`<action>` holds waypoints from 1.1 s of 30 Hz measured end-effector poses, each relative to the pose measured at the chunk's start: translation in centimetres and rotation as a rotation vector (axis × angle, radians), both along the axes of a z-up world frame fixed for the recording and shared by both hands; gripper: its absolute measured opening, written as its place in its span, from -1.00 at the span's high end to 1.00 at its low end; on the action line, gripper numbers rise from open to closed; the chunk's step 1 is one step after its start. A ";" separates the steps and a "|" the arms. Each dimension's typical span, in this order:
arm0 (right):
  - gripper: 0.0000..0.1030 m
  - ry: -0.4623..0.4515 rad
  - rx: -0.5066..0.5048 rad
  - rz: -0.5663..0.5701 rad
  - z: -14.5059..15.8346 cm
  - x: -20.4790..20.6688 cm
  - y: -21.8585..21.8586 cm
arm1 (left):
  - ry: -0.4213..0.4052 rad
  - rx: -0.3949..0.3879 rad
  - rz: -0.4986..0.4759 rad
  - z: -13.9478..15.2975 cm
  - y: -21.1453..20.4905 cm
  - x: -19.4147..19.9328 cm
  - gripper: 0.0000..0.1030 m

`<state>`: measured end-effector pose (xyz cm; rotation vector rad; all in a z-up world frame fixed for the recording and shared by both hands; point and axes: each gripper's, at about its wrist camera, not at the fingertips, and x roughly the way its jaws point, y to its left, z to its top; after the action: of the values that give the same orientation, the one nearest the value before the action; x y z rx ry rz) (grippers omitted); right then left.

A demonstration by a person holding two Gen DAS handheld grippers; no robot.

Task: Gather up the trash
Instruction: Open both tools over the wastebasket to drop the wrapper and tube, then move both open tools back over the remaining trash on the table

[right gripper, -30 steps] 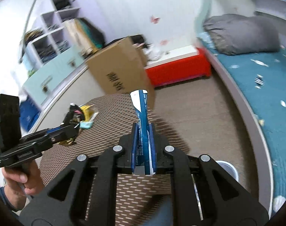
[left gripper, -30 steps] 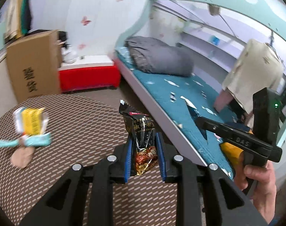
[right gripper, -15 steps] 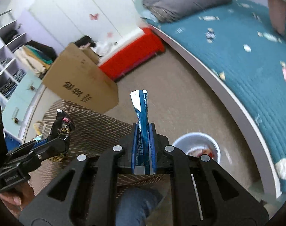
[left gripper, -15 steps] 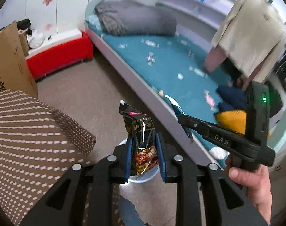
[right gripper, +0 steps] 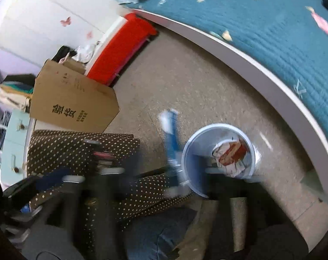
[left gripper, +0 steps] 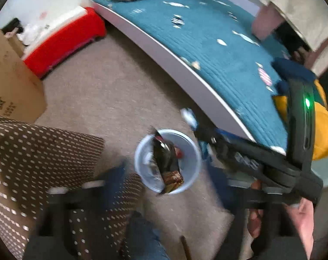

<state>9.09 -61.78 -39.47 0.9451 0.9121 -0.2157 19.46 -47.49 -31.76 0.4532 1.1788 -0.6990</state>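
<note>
You had just been opening both grippers (left gripper: 164,186) (right gripper: 161,175) wide over the bin (left gripper: 140,166): dark wrapper (left gripper: 167,162) dropping in, blue wrapper (right gripper: 171,138) loose beside its rim.

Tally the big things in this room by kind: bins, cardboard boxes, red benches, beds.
Bins: 1
Cardboard boxes: 1
Red benches: 1
Beds: 1
Total: 4
</note>
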 end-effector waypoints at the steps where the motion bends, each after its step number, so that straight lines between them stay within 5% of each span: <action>1: -0.35 -0.006 0.018 -0.009 -0.3 -0.3 -0.2 | -0.021 -0.005 0.012 0.3 0.2 0.2 -0.75; 6: -0.87 0.001 0.028 -0.038 -0.2 -1.4 -0.1 | -0.026 -0.047 0.045 2.3 1.4 1.2 -0.75; 17: -0.88 -0.074 -0.126 -0.070 7.2 -3.2 2.7 | -0.141 -0.227 0.099 10.1 7.2 -1.0 -0.77; 33: -0.88 -0.309 -0.352 0.168 22.6 0.8 15.8 | -0.431 -0.357 0.231 20.2 23.0 -4.3 -0.82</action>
<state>9.84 -45.99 -16.89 0.5525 0.6369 -0.0790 15.17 -24.44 -11.61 0.1497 0.6674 -0.5599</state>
